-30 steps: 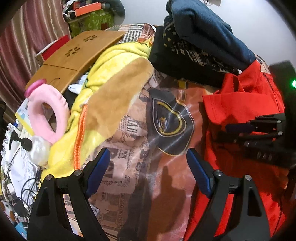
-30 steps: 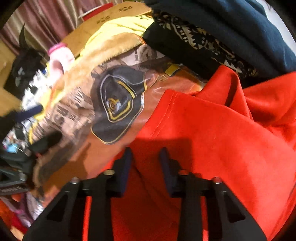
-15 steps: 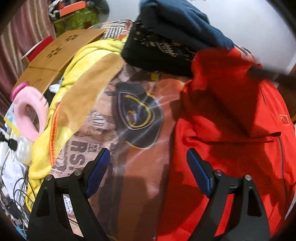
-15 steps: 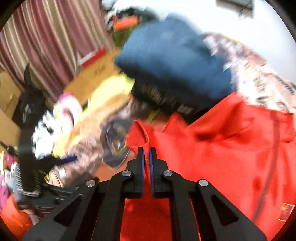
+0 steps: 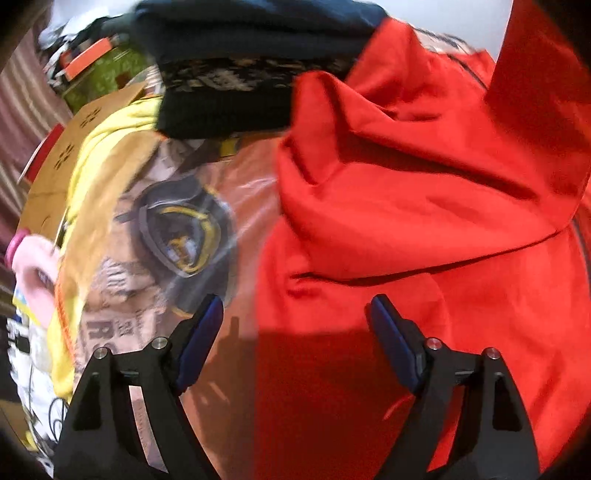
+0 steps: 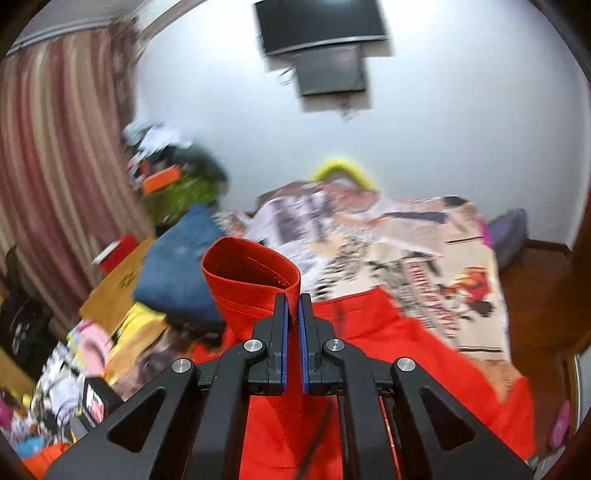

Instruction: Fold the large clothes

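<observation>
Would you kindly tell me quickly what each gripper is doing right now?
Left gripper: open, holding nothing, above the red fabric garment; its jaws have just been closing slightly.
Right gripper: shut on the garment's red cuff.

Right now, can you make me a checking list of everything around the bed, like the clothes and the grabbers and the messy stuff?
Surface: bed under a printed blanket.
Job's things: red garment spread on the blanket; its cuff is lifted.
Clutter: stack of dark folded clothes, yellow blanket, pink ring cushion, cardboard box.
Grippers: left gripper open above the garment, its jaws just closing a little on nothing; right gripper shut on the cuff.
Cables: a tangle at the left view's lower left edge.
Surroundings: striped curtain, white wall, mounted dark screen.
</observation>
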